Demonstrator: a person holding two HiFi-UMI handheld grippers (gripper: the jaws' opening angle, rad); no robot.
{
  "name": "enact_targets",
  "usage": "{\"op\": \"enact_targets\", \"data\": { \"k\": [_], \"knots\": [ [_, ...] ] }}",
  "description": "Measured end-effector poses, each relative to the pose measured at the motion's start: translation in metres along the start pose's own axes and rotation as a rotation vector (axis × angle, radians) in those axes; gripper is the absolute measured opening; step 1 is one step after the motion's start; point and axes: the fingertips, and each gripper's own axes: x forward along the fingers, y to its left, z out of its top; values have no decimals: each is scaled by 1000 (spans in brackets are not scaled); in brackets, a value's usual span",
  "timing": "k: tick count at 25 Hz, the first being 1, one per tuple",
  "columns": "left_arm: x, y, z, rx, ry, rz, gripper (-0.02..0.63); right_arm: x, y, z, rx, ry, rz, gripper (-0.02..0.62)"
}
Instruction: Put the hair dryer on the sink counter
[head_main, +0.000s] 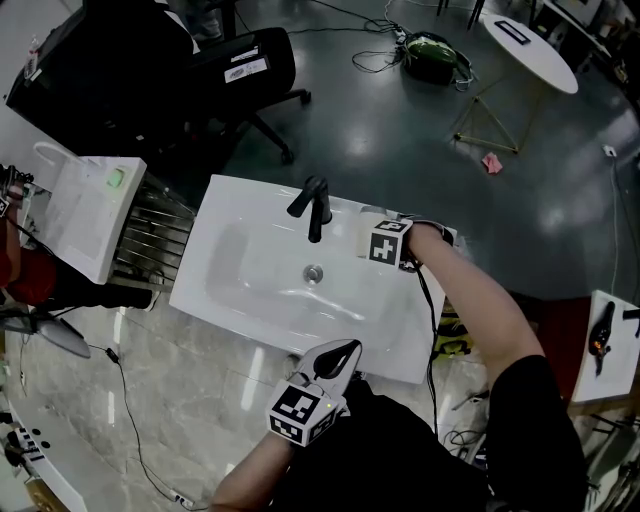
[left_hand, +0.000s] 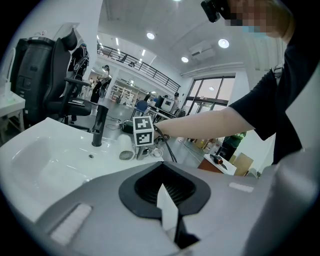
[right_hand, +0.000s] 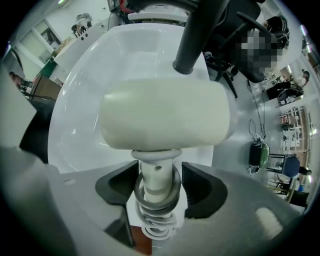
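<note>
Hair dryer (right_hand: 165, 115) sits on the sink counter (head_main: 230, 275), right of the faucet (head_main: 316, 208).

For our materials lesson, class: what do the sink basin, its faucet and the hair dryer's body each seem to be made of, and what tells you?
The sink basin is likely glazed ceramic: white, glossy, with soft reflections. The faucet is probably metal with a matte black coating: dark, hardly any shine. The hair dryer is apparently plastic: cream, a smooth satin surface with rounded moulded edges.

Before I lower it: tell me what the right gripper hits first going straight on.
The hair dryer: its body lies right ahead, with its handle already between the right gripper's open jaws.
</note>
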Motion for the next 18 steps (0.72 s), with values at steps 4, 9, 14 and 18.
{"op": "enact_targets", "data": {
  "k": [4, 9, 14, 18],
  "knots": [
    [-1, 0, 1, -2, -4, 0, 3, 0, -3, -2, 23, -10, -9, 273],
    [-2, -1, 1, -1, -9, 1, 3, -5, -4, 0, 44, -39, -12, 273],
    [-3, -2, 3, 10, -12, 5, 3, -15, -1, -4, 65, -75, -21, 273],
    [-5, -4, 7, 23, -20, 16, 3, -27, 2, -9, 79, -106, -28, 273]
  ]
}}
